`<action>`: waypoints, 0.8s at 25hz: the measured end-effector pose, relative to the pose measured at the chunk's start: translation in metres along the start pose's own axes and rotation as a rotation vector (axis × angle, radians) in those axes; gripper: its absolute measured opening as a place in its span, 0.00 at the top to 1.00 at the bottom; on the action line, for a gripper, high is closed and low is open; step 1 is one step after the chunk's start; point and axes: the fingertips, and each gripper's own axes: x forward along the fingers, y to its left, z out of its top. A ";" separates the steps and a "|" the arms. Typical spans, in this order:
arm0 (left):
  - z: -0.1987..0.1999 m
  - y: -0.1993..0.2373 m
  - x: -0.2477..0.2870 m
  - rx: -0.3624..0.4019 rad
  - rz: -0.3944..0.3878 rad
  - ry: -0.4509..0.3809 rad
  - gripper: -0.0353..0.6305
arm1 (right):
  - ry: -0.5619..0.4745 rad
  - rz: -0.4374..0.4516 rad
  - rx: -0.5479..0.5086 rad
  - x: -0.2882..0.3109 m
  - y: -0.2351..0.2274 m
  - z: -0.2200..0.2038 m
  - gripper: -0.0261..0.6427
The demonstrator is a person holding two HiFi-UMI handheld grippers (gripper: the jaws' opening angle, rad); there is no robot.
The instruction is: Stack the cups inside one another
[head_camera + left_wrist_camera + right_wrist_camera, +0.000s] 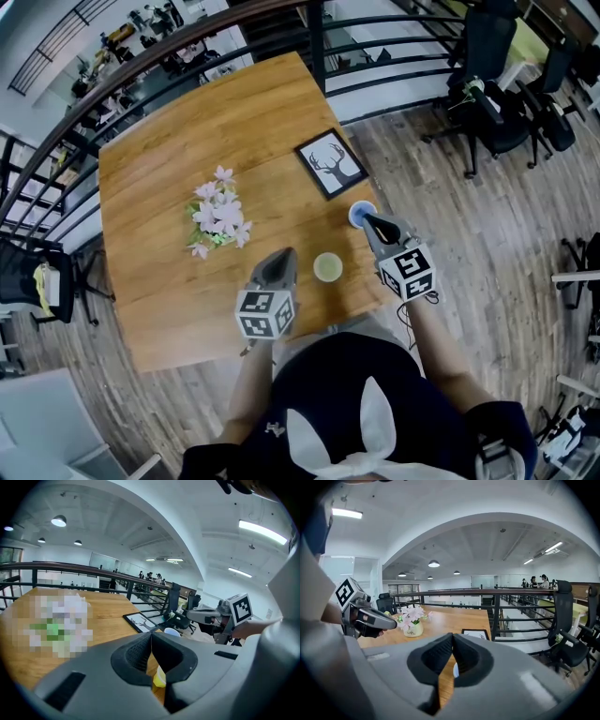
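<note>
On the wooden table (187, 150) stand two small cups. The yellow-green cup (327, 267) sits near the front edge, between my two grippers. The blue cup (357, 213) stands further right, by the table's right edge. My right gripper (367, 221) hovers with its tip just over the blue cup, jaws shut and empty; the right gripper view shows a pale sliver of that cup (455, 670) below the shut jaws. My left gripper (287, 253) hangs left of the yellow-green cup, jaws shut with nothing held. The yellow cup (159, 678) shows under them.
A vase of pink-white flowers (217, 217) stands mid-table. A black-framed deer picture (330, 164) lies behind the blue cup. A dark railing (375, 56) runs behind the table, office chairs (487, 94) beyond. The table's front edge lies close to the person.
</note>
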 end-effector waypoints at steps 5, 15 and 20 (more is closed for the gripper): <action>-0.002 0.005 -0.004 -0.005 0.005 0.000 0.92 | 0.000 0.049 -0.006 0.001 0.017 0.002 0.96; -0.005 0.019 -0.014 -0.018 0.023 -0.005 0.92 | -0.027 0.116 -0.031 0.006 0.051 0.014 0.95; -0.007 0.026 -0.022 -0.030 0.039 -0.008 0.92 | -0.029 0.178 -0.044 0.009 0.075 0.018 0.78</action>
